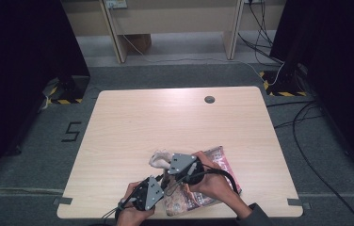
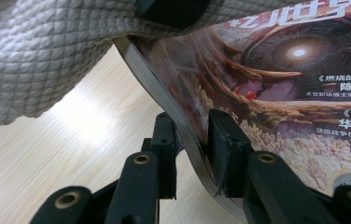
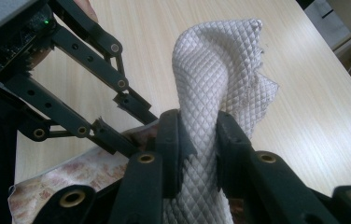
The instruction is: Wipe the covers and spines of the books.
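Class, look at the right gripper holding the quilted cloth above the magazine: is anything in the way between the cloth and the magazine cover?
Nothing visible does. The right gripper pinches the cloth just above the magazine, whose edge the left gripper clamps.

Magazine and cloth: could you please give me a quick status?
Left gripper shut on magazine edge, lifting it. Right gripper shut on cloth. Nothing in the way.
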A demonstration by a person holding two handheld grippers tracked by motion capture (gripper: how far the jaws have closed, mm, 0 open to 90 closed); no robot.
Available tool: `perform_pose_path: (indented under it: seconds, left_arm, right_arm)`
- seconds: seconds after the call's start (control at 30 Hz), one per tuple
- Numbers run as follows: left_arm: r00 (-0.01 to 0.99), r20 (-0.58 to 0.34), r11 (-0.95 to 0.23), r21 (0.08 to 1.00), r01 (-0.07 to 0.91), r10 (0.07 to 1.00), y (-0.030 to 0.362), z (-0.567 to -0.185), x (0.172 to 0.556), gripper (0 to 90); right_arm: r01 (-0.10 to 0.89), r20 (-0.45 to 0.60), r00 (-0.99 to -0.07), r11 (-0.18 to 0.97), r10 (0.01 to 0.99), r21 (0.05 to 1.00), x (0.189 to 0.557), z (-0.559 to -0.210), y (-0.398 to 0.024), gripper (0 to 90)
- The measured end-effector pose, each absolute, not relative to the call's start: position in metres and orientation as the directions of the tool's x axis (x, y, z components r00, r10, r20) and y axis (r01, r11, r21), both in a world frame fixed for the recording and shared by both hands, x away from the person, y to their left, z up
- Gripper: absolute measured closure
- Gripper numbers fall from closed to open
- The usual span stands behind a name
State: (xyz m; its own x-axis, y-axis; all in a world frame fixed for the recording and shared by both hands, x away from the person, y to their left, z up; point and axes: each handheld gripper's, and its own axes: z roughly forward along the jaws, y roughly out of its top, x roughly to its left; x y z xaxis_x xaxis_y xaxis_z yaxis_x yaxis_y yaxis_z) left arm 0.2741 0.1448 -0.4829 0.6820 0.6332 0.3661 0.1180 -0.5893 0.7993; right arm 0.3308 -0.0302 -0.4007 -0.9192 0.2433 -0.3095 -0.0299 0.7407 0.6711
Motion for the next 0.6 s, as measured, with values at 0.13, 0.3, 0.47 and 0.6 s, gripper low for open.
perform_pose_path:
  seconds: [0.13,0.3,0.47,0.6]
  left_arm:
    - [0.683,0.367,-0.59,0.799,0.116,0.631,0.145,-0.482,0.274,72.8]
    - [0.682,0.367,-0.589,0.8,0.116,0.632,0.145,-0.482,0.274,72.4]
    - [0.684,0.362,-0.586,0.801,0.12,0.634,0.145,-0.483,0.274,72.3]
    - [0.685,0.363,-0.589,0.799,0.12,0.632,0.145,-0.482,0.275,72.3]
  right_arm:
    - [-0.013,-0.293,-0.921,0.732,0.257,0.682,0.334,-0.4,-0.034,75.4]
    - [0.008,-0.288,-0.913,0.718,0.289,0.696,0.34,-0.396,-0.046,75.5]
    - [0.044,-0.28,-0.895,0.695,0.346,0.718,0.345,-0.389,-0.065,75.6]
    - [0.071,-0.283,-0.877,0.686,0.389,0.725,0.349,-0.386,-0.085,75.6]
